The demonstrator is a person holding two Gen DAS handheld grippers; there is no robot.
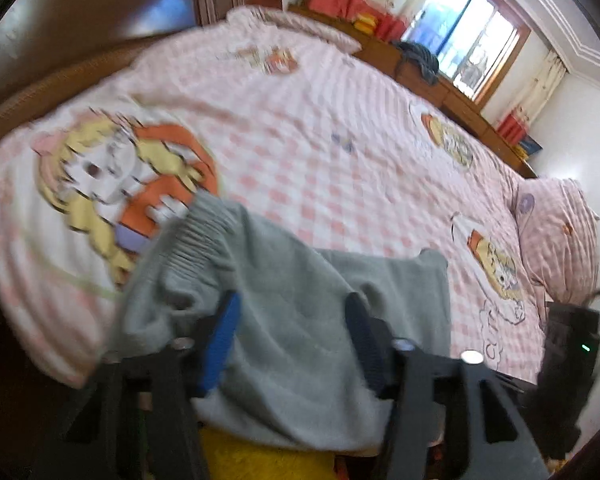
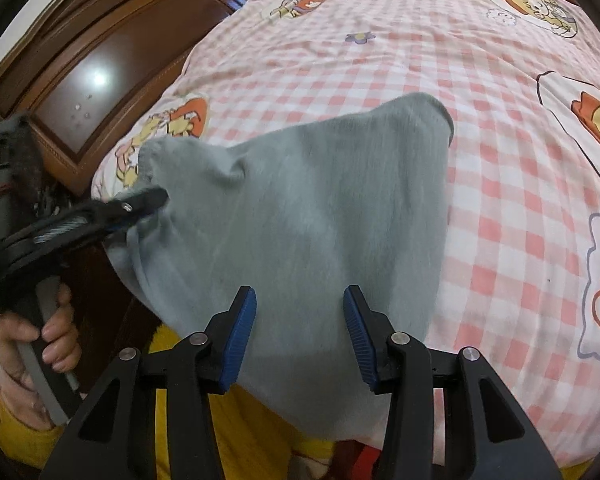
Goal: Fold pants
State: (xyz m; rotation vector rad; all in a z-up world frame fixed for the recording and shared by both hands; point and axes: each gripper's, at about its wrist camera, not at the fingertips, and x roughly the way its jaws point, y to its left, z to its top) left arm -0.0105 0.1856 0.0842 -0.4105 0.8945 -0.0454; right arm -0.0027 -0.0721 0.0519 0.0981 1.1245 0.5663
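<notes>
Grey pants (image 1: 268, 252) lie bunched at the near edge of the bed, and part of them hangs over it. Their ribbed waistband (image 1: 196, 236) is at the left. In the right wrist view the pants (image 2: 308, 200) make a broad folded shape. My left gripper (image 1: 293, 298) has its jaws apart around the cloth, with the blue pad (image 1: 220, 340) showing bare. From the side, the left gripper (image 2: 140, 212) reaches the pants' left edge, held by a hand (image 2: 52, 332). My right gripper (image 2: 300, 291) is over the near part of the pants, jaws apart and both pads bare.
The bed (image 1: 340, 140) has a pink checked sheet with cartoon prints, and a pillow (image 1: 556, 232) lies at its right end. A dark wooden wardrobe (image 2: 100, 60) stands left of the bed. A wooden ledge (image 1: 440, 80) and a window (image 1: 468, 32) are beyond it. Yellow clothing (image 2: 260, 420) is below the grippers.
</notes>
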